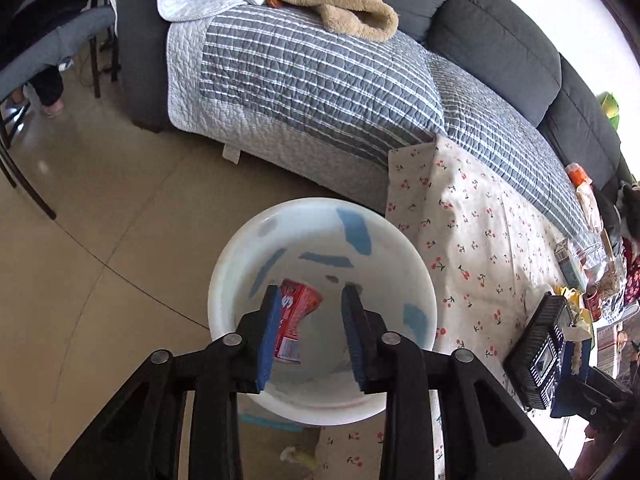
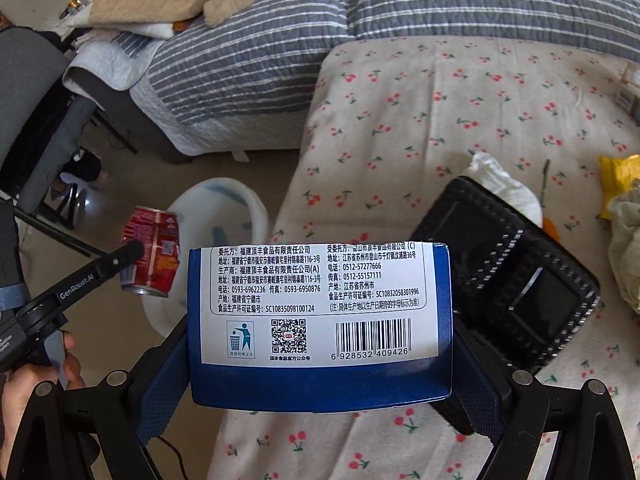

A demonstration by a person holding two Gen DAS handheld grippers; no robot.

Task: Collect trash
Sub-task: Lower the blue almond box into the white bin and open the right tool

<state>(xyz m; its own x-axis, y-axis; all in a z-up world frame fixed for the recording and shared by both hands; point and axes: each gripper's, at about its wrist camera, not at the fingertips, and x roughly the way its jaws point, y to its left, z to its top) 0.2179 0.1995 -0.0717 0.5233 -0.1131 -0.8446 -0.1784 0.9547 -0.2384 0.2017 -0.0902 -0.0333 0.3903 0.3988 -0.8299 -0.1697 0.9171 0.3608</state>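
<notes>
Hovering over the white bucket (image 1: 320, 202) with the left gripper (image 1: 312, 288), jaws parted partway and gripping nothing. Looking straight down between the pads at a dented red can (image 1: 296, 316), lying against the 9 o'clock pad and clear of the 3 o'clock one, so loose, not squeezed. Hard to say from here whether resting on the bucket floor or hanging in mid-air; from the right wrist view, seen at 9 o'clock above the bucket's mouth with one black finger across it. Over on the right gripper (image 2: 320, 376), stretched nearly full width and clamped on a blue-and-white box (image 2: 320, 300), label and barcode facing the camera, filling the frame from centre down to 6 o'clock. Underneath, a cherry-print cloth (image 2: 440, 120); at 3 o'clock, just beside the box, a black tray (image 2: 520, 272). At 8 o'clock, a bare hand (image 2: 24, 392) wrapped around the other handle. Up at 12 o'clock, a striped quilt (image 2: 440, 0) on the sofa.
</notes>
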